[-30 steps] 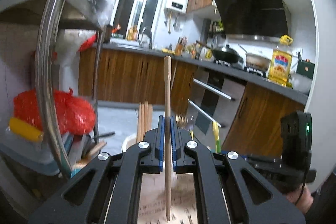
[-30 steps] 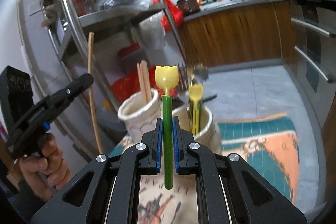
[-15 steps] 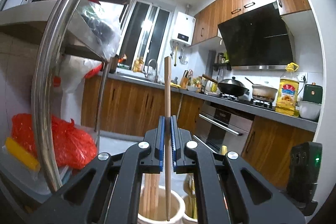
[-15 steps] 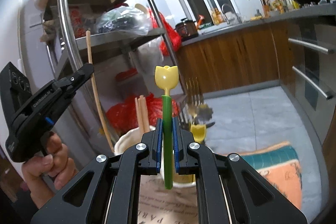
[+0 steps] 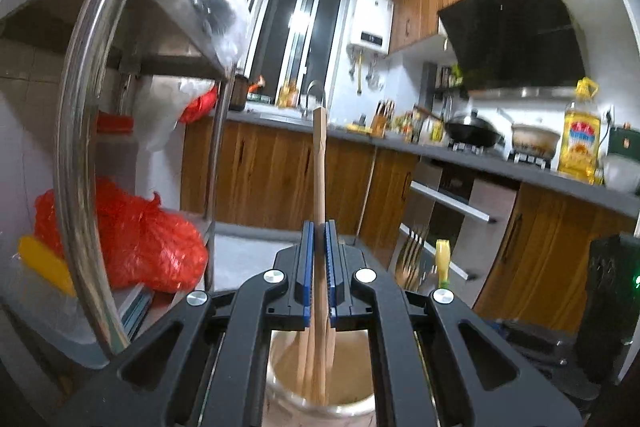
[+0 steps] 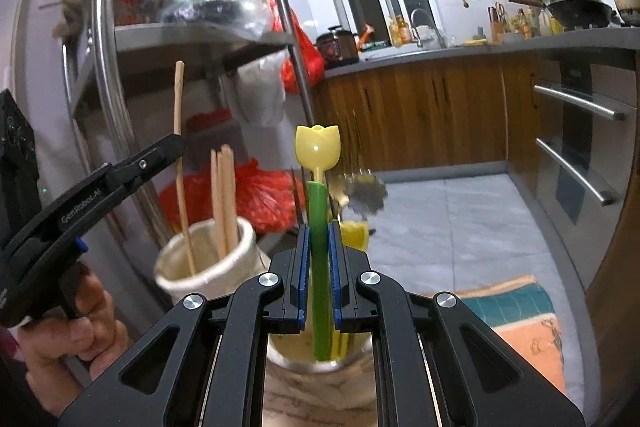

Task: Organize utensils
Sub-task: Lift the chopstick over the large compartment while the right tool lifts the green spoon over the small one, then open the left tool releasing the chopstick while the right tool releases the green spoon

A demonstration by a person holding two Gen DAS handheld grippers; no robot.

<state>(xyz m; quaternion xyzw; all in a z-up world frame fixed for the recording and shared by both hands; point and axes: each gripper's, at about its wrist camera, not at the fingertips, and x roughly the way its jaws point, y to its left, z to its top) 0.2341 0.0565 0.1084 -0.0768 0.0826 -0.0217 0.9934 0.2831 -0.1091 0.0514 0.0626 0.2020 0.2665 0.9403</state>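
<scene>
The left gripper (image 5: 319, 269) is held nearly level above a cream ceramic holder (image 5: 320, 393), and in the right wrist view it is seen reaching in from the left edge, its handle wrapped by a hand (image 6: 68, 331). Its jaws are clamped on a single wooden chopstick (image 5: 319, 195), which is kept almost upright; the lower end of the stick reaches down inside the holder's mouth, beside other chopsticks (image 6: 223, 203) already standing there. The right gripper (image 6: 319, 277) is tipped slightly downward over a second cream holder (image 6: 320, 359), just to the right of the first. Its jaws are closed tight on the green handle of a spoon with a yellow tulip-shaped end (image 6: 319, 227), held upright with the yellow end uppermost. The bottom of the green handle is seen at the mouth of this second holder, where a yellow utensil (image 6: 354, 233) and metal forks (image 5: 412, 259) are also stood.
</scene>
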